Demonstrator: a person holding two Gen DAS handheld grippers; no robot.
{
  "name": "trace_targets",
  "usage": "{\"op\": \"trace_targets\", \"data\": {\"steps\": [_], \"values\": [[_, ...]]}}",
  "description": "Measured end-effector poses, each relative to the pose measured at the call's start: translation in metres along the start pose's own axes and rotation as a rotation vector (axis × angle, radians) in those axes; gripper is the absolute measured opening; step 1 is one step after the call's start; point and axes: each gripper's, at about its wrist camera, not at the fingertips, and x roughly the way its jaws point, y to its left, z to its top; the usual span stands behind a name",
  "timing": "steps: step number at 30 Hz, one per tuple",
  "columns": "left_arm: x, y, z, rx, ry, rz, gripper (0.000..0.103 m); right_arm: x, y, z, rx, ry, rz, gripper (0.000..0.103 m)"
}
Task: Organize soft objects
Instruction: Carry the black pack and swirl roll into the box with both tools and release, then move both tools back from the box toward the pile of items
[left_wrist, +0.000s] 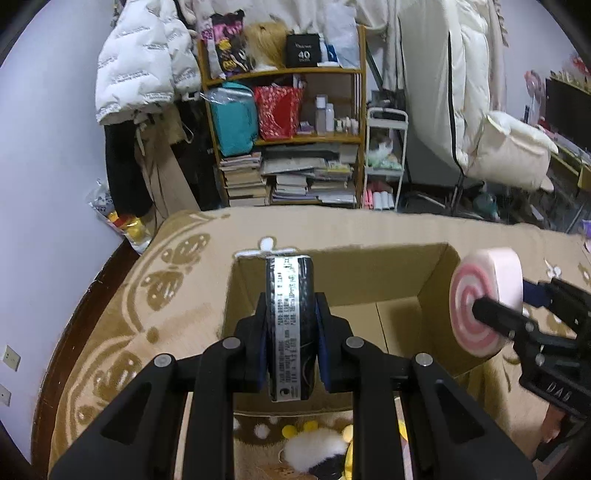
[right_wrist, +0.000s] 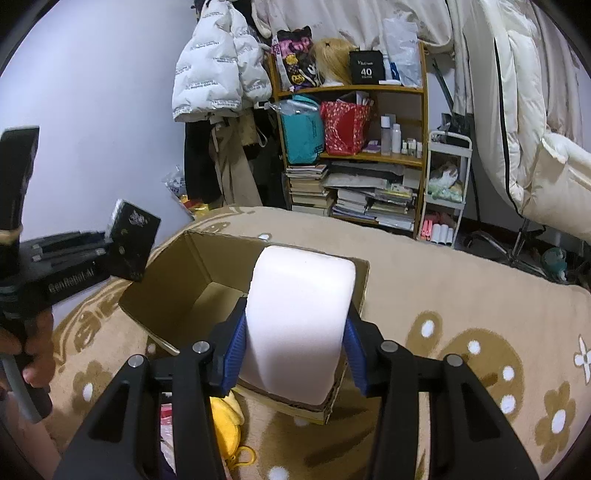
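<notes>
My left gripper (left_wrist: 291, 334) is shut on a flat black packet (left_wrist: 291, 325) with a white printed strip, held edge-up over the open cardboard box (left_wrist: 432, 280). In the right wrist view that packet (right_wrist: 131, 240) and the left gripper (right_wrist: 107, 254) hang at the box's left side. My right gripper (right_wrist: 295, 332) is shut on a thick pink foam roll (right_wrist: 299, 321) above the near wall of the box (right_wrist: 166, 269). From the left wrist view the roll (left_wrist: 484, 299) shows a pink and white spiral face at the box's right edge, the right gripper (left_wrist: 509, 306) clamping it.
The box sits on a beige blanket (right_wrist: 461, 295) with brown flowers. A yellow plush (right_wrist: 229, 424) and a white fluffy item (left_wrist: 314, 446) lie by the near side. A bookshelf (left_wrist: 288, 147), white cart (left_wrist: 386, 162), hanging coats and a chair stand beyond. A hand (right_wrist: 33, 354) holds the left gripper.
</notes>
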Motion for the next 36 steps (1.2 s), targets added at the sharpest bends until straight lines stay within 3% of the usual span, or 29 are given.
{"op": "trace_targets", "data": {"steps": [13, 16, 18, 22, 26, 30, 36], "values": [[0.018, 0.0, -0.001, -0.043, 0.022, -0.028, 0.024, 0.012, -0.001, 0.008, 0.027, -0.024, 0.029, 0.053], [0.02, 0.002, -0.001, -0.056, 0.032, -0.025, 0.032, 0.016, -0.001, 0.009, 0.031, -0.011, 0.027, 0.055], [0.021, 0.003, -0.001, -0.063, 0.035, -0.021, 0.048, 0.018, -0.001, 0.008, 0.035, -0.002, 0.035, 0.06], [0.014, 0.007, -0.002, -0.085, 0.016, -0.003, 0.061, 0.013, -0.002, 0.008, 0.05, -0.024, 0.029, 0.083], [0.002, 0.011, -0.001, -0.09, 0.012, 0.007, 0.083, 0.003, -0.004, 0.009, 0.066, -0.041, 0.032, 0.102], [-0.017, 0.015, 0.0, -0.081, 0.001, 0.026, 0.094, -0.01, -0.003, 0.009, 0.06, -0.052, 0.017, 0.103], [-0.051, 0.025, -0.001, -0.099, 0.004, 0.036, 0.101, -0.034, 0.002, 0.005, 0.054, -0.05, 0.012, 0.103]]}}
